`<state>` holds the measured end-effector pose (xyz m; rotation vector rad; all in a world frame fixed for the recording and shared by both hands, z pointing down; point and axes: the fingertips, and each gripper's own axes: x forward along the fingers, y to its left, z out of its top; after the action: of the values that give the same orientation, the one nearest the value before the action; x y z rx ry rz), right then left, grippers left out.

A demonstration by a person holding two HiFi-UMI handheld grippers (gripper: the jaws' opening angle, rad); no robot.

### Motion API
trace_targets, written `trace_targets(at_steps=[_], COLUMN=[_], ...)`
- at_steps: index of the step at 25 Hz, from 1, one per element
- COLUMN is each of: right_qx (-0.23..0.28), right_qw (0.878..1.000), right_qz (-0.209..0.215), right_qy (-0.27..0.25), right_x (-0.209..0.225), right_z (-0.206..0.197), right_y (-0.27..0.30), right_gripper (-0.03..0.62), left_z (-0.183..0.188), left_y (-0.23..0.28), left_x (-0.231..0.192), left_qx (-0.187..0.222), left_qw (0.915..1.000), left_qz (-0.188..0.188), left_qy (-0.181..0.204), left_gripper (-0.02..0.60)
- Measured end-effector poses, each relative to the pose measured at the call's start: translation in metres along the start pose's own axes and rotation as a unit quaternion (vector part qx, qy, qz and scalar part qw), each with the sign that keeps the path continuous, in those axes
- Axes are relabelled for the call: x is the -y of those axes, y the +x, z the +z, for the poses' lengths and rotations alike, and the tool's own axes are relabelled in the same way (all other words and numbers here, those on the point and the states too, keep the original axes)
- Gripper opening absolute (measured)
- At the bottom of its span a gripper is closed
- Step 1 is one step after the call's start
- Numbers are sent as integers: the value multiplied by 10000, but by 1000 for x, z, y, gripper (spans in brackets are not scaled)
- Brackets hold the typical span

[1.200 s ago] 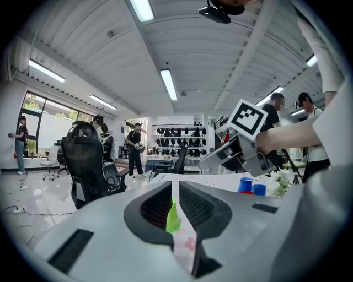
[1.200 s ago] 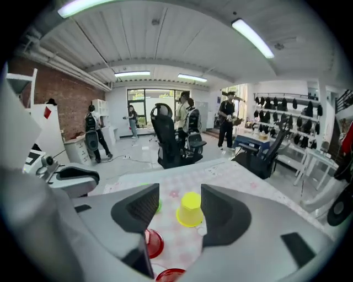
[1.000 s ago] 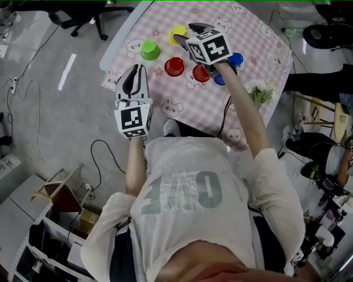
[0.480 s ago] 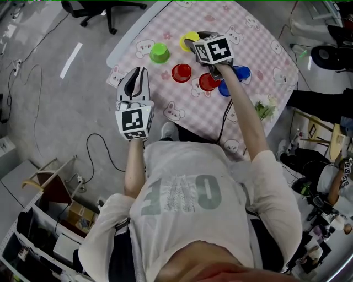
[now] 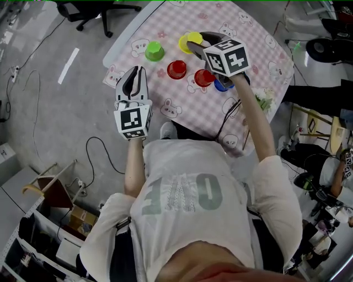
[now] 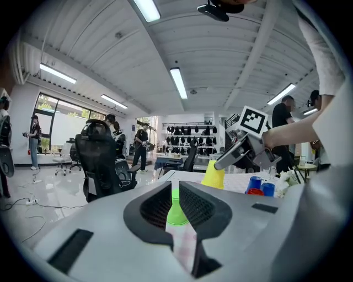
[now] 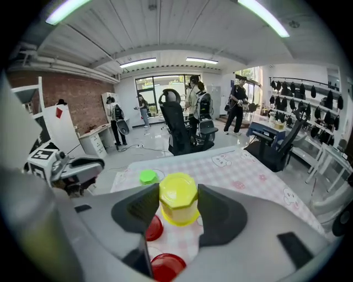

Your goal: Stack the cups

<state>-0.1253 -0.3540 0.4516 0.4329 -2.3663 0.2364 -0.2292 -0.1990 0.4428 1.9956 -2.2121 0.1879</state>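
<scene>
On the pink checked table [image 5: 251, 30] stand a green cup [image 5: 154, 52], two red cups [image 5: 177, 69] [image 5: 203, 77] and blue cups [image 5: 222, 85], the last partly hidden under my right arm. My right gripper [image 5: 194, 39] has a yellow upside-down cup [image 7: 177, 199] between its jaws. The jaws are closing and both pads touch the cup's sides. From the left gripper view the yellow cup [image 6: 214, 175] shows in that grip. My left gripper [image 5: 134, 74] hangs off the table's near-left edge, shut and empty, with the green cup [image 6: 176, 212] straight ahead of it.
A small bunch of white flowers [image 5: 259, 98] lies near the table's right edge. Cables [image 5: 102, 151] trail on the floor left of the person. An office chair [image 5: 88, 10] stands beyond the table's far-left corner. Other people stand in the room behind.
My right gripper has come down round the yellow cup and narrowed onto it, and the cup has shifted slightly right relative to the green cup. The left gripper has stayed put.
</scene>
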Motion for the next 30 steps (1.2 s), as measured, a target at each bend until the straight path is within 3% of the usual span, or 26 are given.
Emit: trace_targets(at_steps=[8, 18, 30], right_qx=[-248, -411, -377], right_qw=[9987, 9981, 9980], right_qz=[342, 328, 390], right_qy=[-293, -334, -319], right_x=[-43, -52, -56], right_z=[-24, -50, -50], right_y=[-64, -60, -54], right_gripper=[229, 229, 229], left_z=[6, 5, 4], left_y=[-10, -19, -17], left_x=[11, 11, 8], left_qx=[139, 160, 139], left_qw=[9998, 9998, 9999], left_qz=[-148, -117, -70], left_qy=[17, 42, 59], left_gripper=[31, 31, 31])
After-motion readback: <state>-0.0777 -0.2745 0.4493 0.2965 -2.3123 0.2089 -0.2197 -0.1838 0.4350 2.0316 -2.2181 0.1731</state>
